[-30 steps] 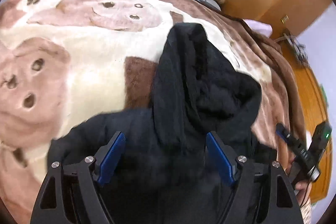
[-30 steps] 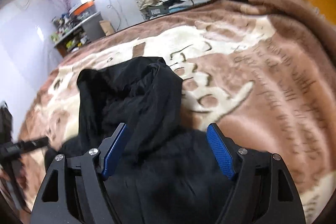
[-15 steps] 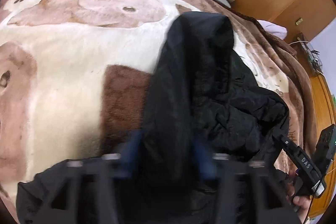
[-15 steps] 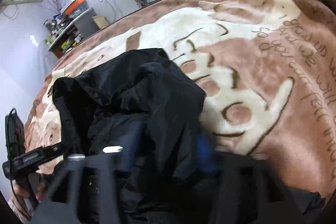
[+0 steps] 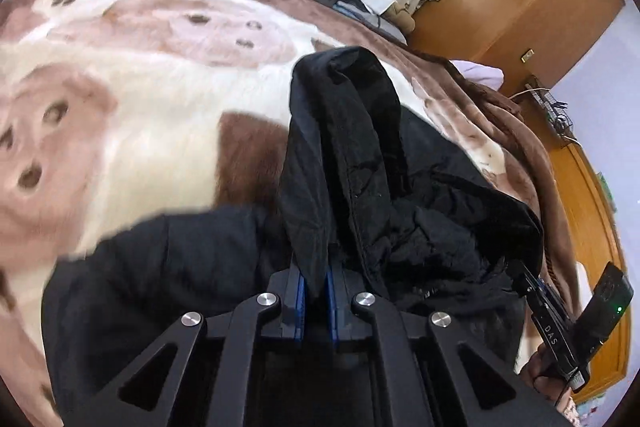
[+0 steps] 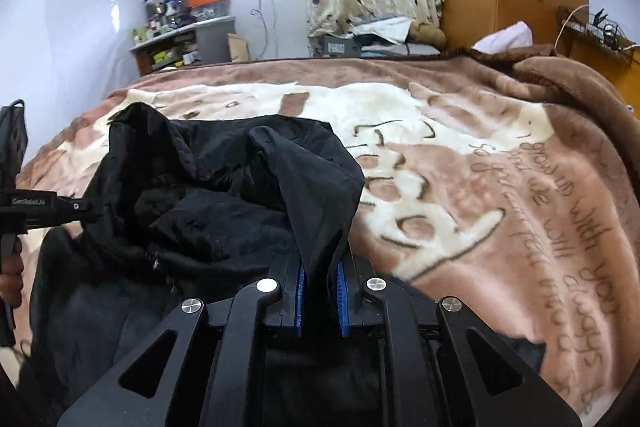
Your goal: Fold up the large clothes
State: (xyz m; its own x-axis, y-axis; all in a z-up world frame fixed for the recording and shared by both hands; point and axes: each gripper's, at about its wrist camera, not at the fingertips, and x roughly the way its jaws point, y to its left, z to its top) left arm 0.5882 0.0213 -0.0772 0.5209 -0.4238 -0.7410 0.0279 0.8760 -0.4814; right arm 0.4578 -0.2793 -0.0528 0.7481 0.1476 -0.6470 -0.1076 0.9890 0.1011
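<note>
On the bed's blanket (image 6: pixel 500 187), my left tongs (image 5: pixel 316 285) pinch the black jacket's (image 5: pixel 420 211) hood edge; right tongs (image 6: pixel 320 281) closing on its opposite edge; next, I judge, lifting together to fold.

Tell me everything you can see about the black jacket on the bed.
The black jacket looks like thin, slightly shiny woven fabric, crumpled and bunched. It lies on a plush brown and cream blanket. Its upper part is pulled up into two raised folds. The left tongs are shut on one fold; the right tongs are closing on the other, pads already pressing the cloth.
</note>
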